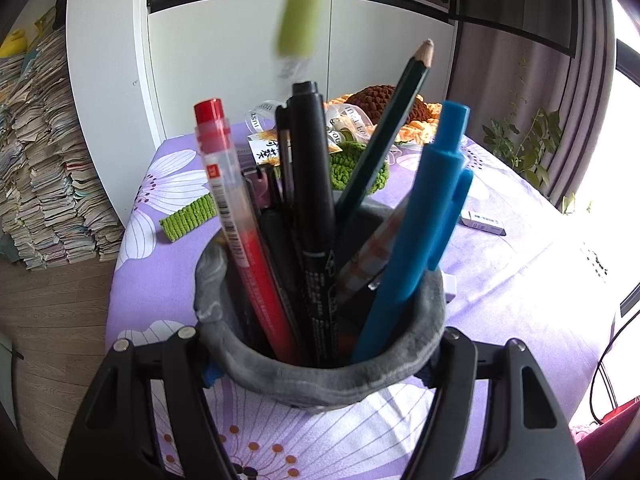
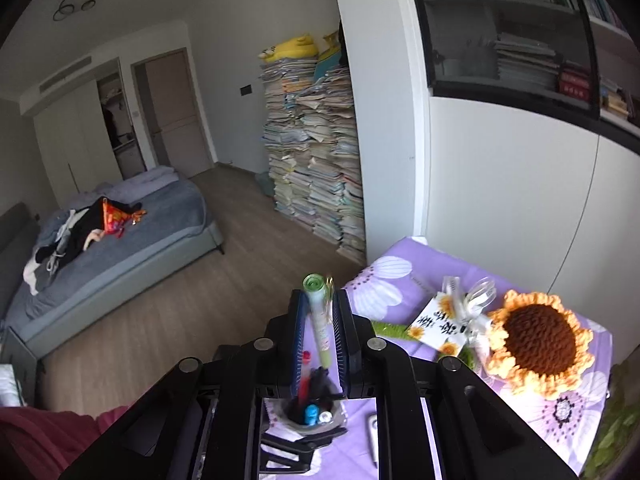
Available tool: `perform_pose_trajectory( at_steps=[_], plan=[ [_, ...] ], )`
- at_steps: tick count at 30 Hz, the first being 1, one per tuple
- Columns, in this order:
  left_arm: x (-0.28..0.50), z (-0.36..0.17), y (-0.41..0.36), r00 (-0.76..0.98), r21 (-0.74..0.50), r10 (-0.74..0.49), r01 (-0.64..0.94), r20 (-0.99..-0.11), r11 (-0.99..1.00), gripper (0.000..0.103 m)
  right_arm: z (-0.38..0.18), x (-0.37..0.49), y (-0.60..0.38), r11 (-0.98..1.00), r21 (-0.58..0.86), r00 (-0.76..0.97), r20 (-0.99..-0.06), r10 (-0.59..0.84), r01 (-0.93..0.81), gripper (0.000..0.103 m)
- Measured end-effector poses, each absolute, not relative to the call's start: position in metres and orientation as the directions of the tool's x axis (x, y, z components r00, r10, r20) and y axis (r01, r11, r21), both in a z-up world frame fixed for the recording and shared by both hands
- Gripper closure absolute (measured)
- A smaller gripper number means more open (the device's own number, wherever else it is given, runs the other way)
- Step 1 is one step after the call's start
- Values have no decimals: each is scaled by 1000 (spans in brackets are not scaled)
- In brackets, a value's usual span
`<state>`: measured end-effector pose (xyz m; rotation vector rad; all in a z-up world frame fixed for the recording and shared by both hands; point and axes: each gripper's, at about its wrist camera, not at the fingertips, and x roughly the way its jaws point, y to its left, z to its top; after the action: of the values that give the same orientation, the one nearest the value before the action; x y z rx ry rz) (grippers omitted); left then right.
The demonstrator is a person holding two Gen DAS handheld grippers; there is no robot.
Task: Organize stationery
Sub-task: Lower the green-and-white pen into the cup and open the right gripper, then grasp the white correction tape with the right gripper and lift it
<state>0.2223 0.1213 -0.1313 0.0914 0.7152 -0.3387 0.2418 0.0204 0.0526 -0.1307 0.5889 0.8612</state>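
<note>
While the left gripper [image 1: 320, 344] clasps the grey felt pen holder [image 1: 320, 376] between its fingers [image 1: 184, 364], the holder stands on the purple flowered surface [image 1: 500, 280]. Inside it lean a red gel pen [image 1: 236, 224], a black marker [image 1: 314, 208], a dark green pencil [image 1: 390, 128] with its point up, and a blue click pen [image 1: 420, 232]. High above the holder, the right gripper [image 2: 320, 316] is clenched on a light green pen [image 2: 318, 316], which hangs nearly upright with its lower end over the cup's mouth; in the left wrist view it shows as a blurred green bar [image 1: 304, 4] at the top. Farther back on the surface lie a crocheted sunflower [image 2: 536, 340], a printed card [image 2: 436, 324] just beside it, and a small eraser box [image 1: 482, 222] well off to the right.
</note>
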Motion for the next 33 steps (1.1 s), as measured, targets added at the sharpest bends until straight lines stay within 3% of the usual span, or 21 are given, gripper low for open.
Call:
perform_pose_trajectory(
  at_steps=[10,16,22,24,28,30,32,33],
  plan=[
    [219,-132,118,706,-22,-268,337,-656,941,34,53,235,8,649,152,496,-524,692,-746,92],
    [219,-132,119,707,-26,-268,333,-654,943,34,35,235,2,668,124,494,-577,650,-734,92],
    [217,-132,121,707,-29,-271,334,-653,942,34,-35,256,-16,763,15,484,-765,425,-646,92],
    [218,-132,121,707,-28,-270,334,-654,942,34,-70,274,-21,783,37,402,-842,359,-621,92],
    [218,-132,120,706,-21,-267,336,-656,942,34,-112,294,-19,784,81,297,-898,326,-615,92],
    [220,-131,119,704,-24,-268,336,-657,942,34,-122,299,-14,767,87,275,-903,330,-635,84],
    [220,-131,119,702,-29,-272,337,-658,941,34,-131,306,-7,753,85,252,-913,322,-653,57],
    [220,-131,119,702,-30,-273,338,-658,941,34,-134,310,-4,749,85,253,-911,325,-657,52]
  ],
)
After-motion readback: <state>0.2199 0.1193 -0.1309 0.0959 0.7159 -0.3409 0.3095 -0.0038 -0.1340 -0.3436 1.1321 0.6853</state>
